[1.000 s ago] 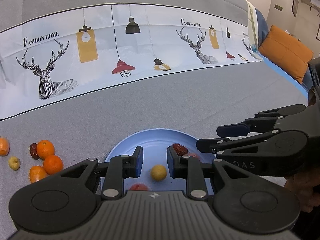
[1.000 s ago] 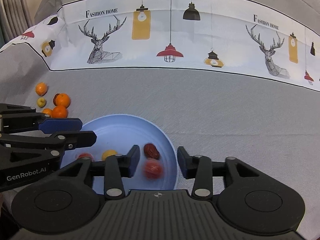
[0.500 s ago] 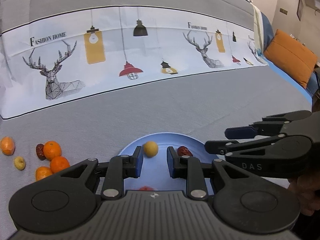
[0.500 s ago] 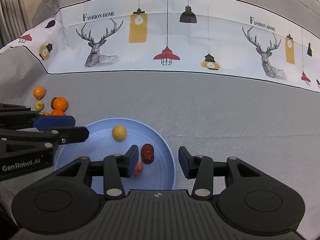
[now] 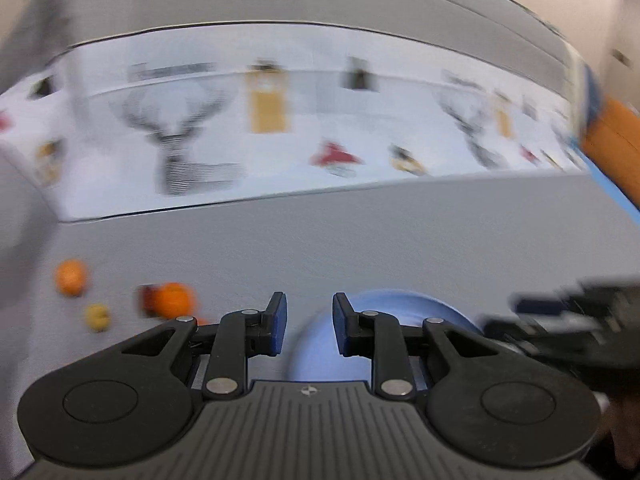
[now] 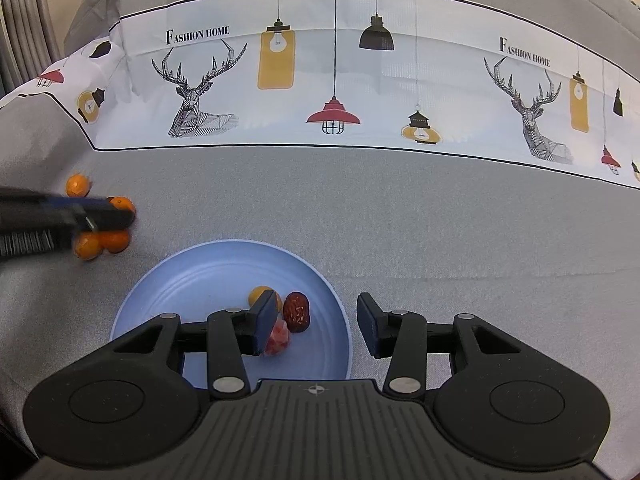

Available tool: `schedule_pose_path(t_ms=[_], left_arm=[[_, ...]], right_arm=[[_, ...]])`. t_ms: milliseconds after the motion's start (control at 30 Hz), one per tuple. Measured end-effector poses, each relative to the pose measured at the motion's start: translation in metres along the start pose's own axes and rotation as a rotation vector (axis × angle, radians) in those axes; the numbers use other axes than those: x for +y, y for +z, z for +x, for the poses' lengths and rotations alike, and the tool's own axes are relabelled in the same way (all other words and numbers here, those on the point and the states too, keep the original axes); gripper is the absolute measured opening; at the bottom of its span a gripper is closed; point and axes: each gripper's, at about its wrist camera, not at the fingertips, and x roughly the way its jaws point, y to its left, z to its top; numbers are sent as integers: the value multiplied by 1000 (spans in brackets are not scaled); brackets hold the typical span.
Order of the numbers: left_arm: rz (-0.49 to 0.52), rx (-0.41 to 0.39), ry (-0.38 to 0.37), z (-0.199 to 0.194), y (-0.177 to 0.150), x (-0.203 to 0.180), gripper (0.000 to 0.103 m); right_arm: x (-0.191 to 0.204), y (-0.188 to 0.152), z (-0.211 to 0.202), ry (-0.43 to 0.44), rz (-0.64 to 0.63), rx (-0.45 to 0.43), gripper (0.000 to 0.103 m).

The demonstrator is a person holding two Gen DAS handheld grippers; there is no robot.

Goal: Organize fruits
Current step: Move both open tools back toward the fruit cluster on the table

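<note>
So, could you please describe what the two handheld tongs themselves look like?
Both the left tongs and right tongs are matte black plastic: a ribbed body, round side housings, linkage arms with silver rivets, and fingers tipped with dark blue pads.

Ahead of the right hand-held gripper (image 6: pixel 316 322) the grey bed (image 6: pixel 440 220) lies wide and bare, with lots of room. Just under it sits the blue plate (image 6: pixel 180 280) with a few small fruits. Off to its left, the left hand-held gripper (image 6: pixel 108 212) hangs over a bunch of oranges (image 6: pixel 102 242), blocking that side.
</note>
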Motion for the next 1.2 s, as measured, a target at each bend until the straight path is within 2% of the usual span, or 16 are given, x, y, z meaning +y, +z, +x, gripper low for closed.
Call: schedule_pose_path(t_ms=[133, 200, 267, 367, 467, 600, 633, 700, 1000, 1033, 1067, 1200], left_arm=[[-302, 59, 123, 1, 6, 72, 27], [-407, 96, 178, 1, 2, 101, 27], [-481, 119, 187, 2, -1, 120, 27], [-571, 154, 148, 9, -7, 137, 27], [-589, 173, 111, 20, -11, 139, 29], [-625, 207, 108, 35, -18, 145, 33], [-629, 198, 107, 37, -19, 145, 39], [-631, 207, 101, 43, -21, 145, 42], [-625, 231, 80, 55, -21, 140, 42], [-626, 232, 77, 55, -21, 141, 36], [-628, 230, 68, 55, -21, 141, 34], [-622, 195, 126, 45, -20, 146, 33]], right_arm=[[0, 2, 0, -2, 0, -2, 46], [1, 3, 0, 3, 2, -7, 46], [3, 5, -1, 11, 5, -11, 46], [8, 8, -2, 30, 8, -20, 46], [14, 12, -2, 53, 13, -24, 46], [26, 14, -1, 86, 12, -25, 46], [29, 15, -1, 94, 10, -24, 46], [34, 17, 1, 109, 8, -22, 46], [59, 22, 11, 169, 19, 0, 46], [63, 23, 12, 176, 18, 2, 46], [66, 24, 14, 182, 16, 3, 46], [81, 28, 20, 208, 18, 3, 46]])
